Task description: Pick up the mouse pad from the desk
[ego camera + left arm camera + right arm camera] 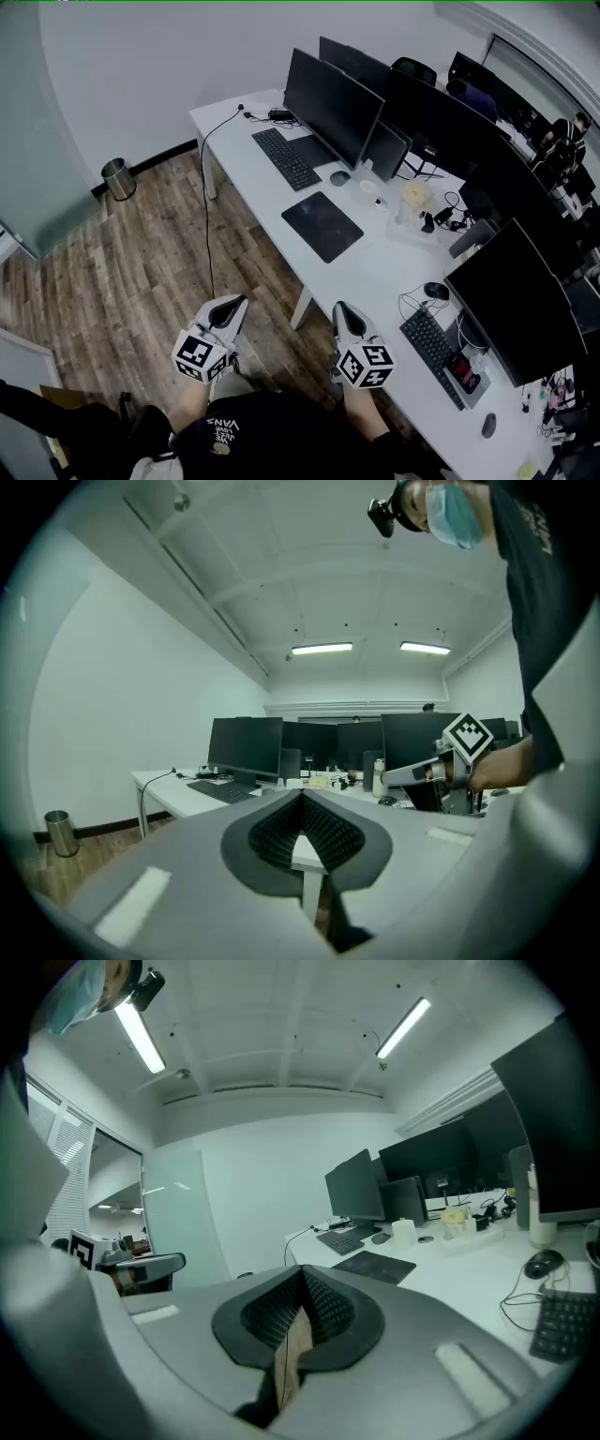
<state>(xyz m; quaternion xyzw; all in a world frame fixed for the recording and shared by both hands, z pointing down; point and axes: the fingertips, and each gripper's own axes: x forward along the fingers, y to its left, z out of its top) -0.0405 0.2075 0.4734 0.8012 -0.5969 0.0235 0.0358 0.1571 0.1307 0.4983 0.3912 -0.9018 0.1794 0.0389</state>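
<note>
With jaws together and empty, the left gripper (228, 312) and right gripper (345, 315) sit well apart from the dark mouse pad (322, 226) lying flat just beside the keyboard (286, 157); it looks thin, light and floppy, so pinching a corner seems the surest hold.

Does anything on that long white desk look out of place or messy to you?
Nothing spilled or broken. One small oddity: the dark mouse pad lies bare, while the mouse sits off it, on the desk by the monitor stand. A cable dangles off the far corner to the floor.
</note>
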